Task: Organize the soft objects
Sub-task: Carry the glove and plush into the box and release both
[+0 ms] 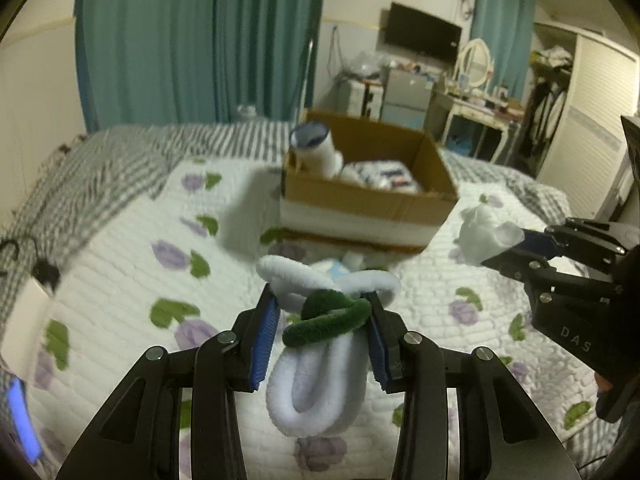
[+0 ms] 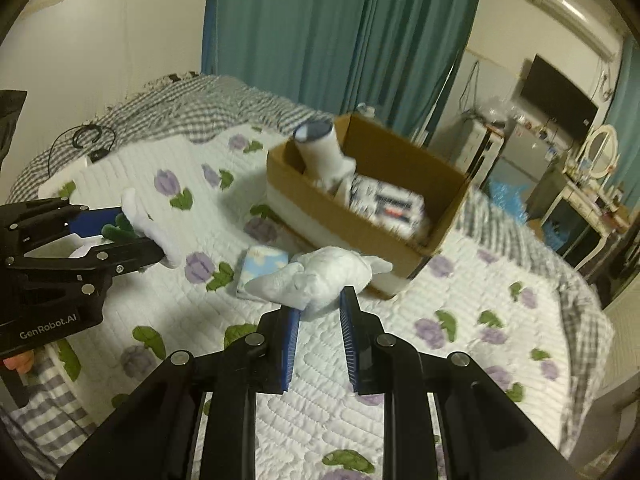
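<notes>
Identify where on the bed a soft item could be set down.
Bare quilt lies right of the right gripper, and between the checked blanket and cardboard box. It is crowded before the box, round the blue folded cloth.

Both grippers angle downward. The left gripper (image 1: 322, 308) has its jaws clamped on a soft looped bundle (blue pads pressing both sides). The right gripper (image 2: 320, 302) pinches white cloth at its fingertips.
</notes>
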